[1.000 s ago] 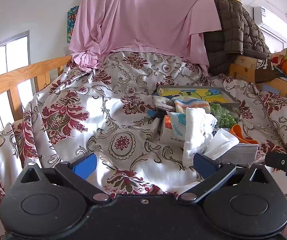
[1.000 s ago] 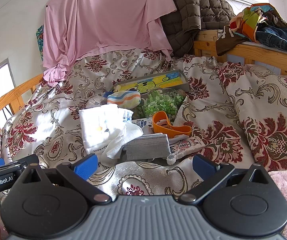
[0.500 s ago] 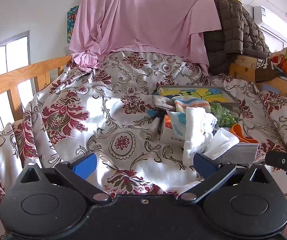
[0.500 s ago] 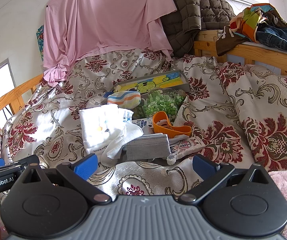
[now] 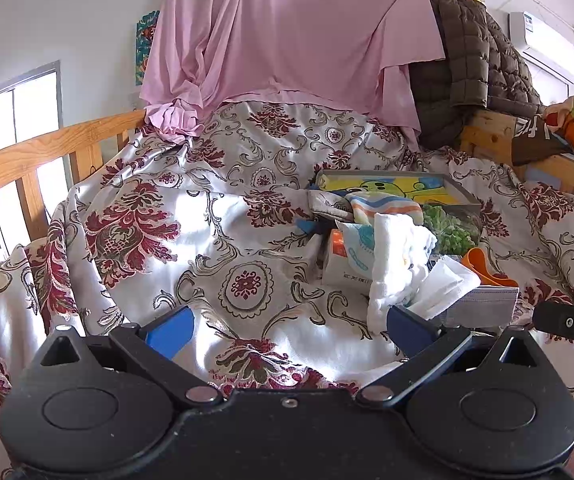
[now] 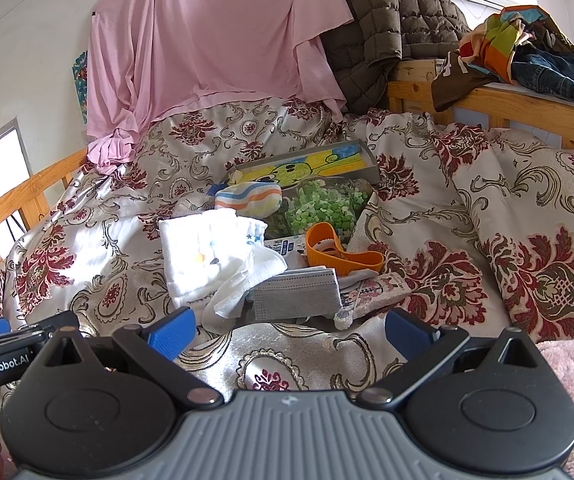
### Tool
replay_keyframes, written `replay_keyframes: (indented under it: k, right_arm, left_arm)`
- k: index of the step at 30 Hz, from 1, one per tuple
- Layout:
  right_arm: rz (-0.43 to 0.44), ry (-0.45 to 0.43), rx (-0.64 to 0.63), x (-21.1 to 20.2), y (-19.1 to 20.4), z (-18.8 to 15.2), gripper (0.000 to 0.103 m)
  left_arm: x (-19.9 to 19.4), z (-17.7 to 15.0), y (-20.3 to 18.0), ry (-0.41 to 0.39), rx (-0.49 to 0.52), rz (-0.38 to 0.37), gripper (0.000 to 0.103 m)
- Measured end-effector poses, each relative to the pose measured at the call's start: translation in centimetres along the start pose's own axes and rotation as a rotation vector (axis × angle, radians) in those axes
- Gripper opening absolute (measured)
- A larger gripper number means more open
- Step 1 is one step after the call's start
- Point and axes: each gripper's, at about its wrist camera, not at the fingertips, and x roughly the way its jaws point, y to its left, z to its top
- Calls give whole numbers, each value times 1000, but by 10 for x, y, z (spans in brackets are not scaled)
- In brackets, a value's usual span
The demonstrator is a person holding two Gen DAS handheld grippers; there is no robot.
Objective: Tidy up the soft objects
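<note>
Both hand-held grippers point(image 5: 287, 328) point(image 6: 289, 330) hung released and empty; I feared snagging the white cloth point(image 6: 207, 252) would drag the mask point(image 6: 297, 294) off the bed point(image 6: 427, 248)

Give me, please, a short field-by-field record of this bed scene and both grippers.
surface: floral bedspread
pile: white cloth, grey face mask, striped sock, orange plastic piece, cartoon box
left gripper: open, holding nothing, short of the pile
right gripper: open, holding nothing, facing the mask
backdrop: pink sheet, brown jacket
</note>
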Motion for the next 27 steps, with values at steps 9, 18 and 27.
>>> replay_keyframes:
  k: [9, 18, 27]
  right_arm:
    - [31, 19, -22, 10, 6, 7, 103]
    - [113, 105, -75, 49, 7, 22, 103]
    - [185, 183, -122, 98, -1, 45, 103]
  left_arm:
    - [10, -9, 7, -15, 21, 4, 102]
    - [47, 9, 11, 29, -47, -89, 102]
    - [98, 35, 2, 63, -110, -208, 102]
